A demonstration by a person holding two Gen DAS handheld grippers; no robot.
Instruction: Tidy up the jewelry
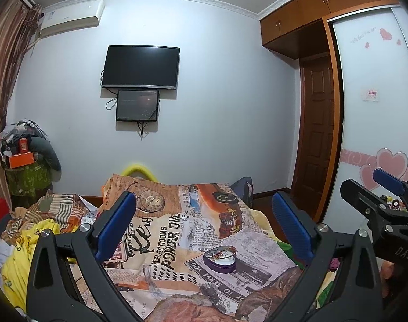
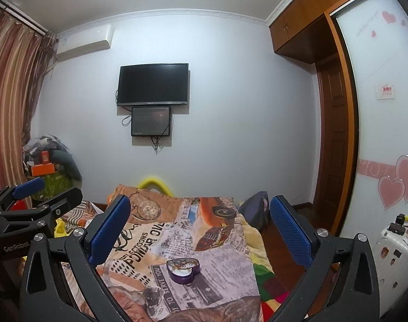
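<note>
Both the left gripper [image 1: 204, 224] and right gripper [image 2: 201, 226] are wide open above the bed [image 2: 177, 244], probably just starting, so next reach down to the purple heart box [image 2: 183, 267].

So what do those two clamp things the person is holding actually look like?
Both the left gripper and right gripper have matte black angular arms with silver screws. Their fingers wear textured blue pads. White lettering marks their bodies: "GenRobot" on the left, "DAS" on the right. No cables show.
</note>
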